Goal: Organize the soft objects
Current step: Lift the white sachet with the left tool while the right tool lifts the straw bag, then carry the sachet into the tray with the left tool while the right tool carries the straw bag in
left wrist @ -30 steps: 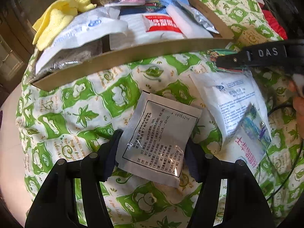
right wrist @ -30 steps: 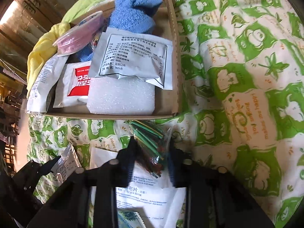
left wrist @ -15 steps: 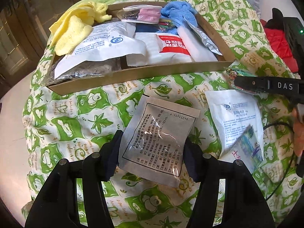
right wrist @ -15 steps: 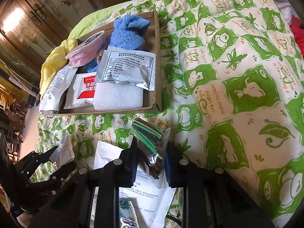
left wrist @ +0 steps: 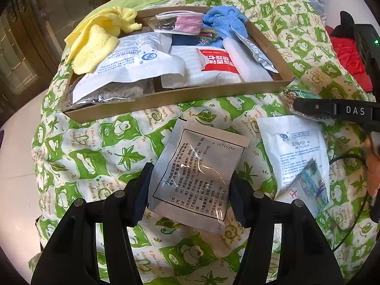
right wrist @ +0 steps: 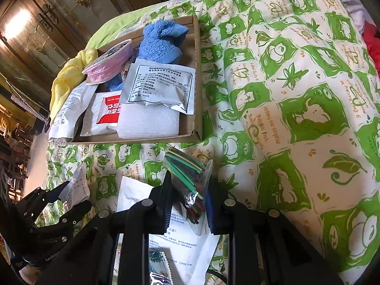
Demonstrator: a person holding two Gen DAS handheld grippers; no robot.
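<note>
My left gripper (left wrist: 190,190) is shut on a silver foil sachet (left wrist: 197,173) with black print and holds it above the green-and-white quilt (left wrist: 99,156). My right gripper (right wrist: 188,197) is shut on a clear bag of coloured tubes (right wrist: 187,180), also lifted; it shows at the right of the left wrist view (left wrist: 296,102). A shallow cardboard box (left wrist: 166,95) lies beyond, holding a yellow cloth (left wrist: 95,45), a blue cloth (left wrist: 225,23), white pouches, a foam block (right wrist: 147,121) and another silver sachet (right wrist: 161,87).
A white printed pouch (left wrist: 296,152) with a small colourful packet (left wrist: 313,185) on it lies on the quilt beneath the right gripper. A red item (left wrist: 349,59) sits at the far right. Dark wooden cabinets (right wrist: 35,35) stand behind the bed.
Both grippers have risen and drawn back from the box, each still holding its item. The box and quilt look smaller and farther away in both views.
</note>
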